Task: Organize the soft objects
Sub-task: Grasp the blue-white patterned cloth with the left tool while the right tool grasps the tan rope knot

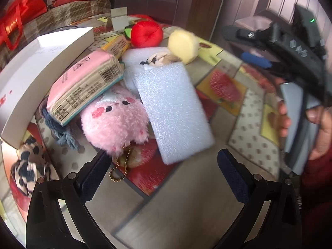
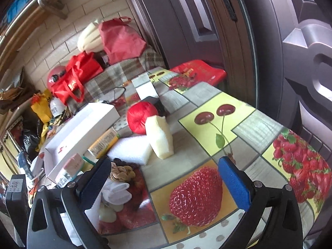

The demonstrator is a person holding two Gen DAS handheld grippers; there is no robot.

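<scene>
Both claws stand open and empty above the fruit-patterned surface (image 2: 244,130). The left claw (image 1: 164,178) hovers just short of the pale blue foam block (image 1: 174,112), which leans over the pink plush toy (image 1: 116,122). A pink tissue pack (image 1: 83,87) lies across that toy's far side, beside the white box (image 1: 31,72). Beyond the foam block sit a yellow sponge (image 1: 183,46) and a red cushion (image 1: 146,33). The right claw (image 2: 164,178) hangs over a printed strawberry.

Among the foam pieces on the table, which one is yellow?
The yellow foam block, a many-sided chunk standing beside the red plush ball. The other foam pieces are white: a flat foam slab and a foam sheet.
</scene>
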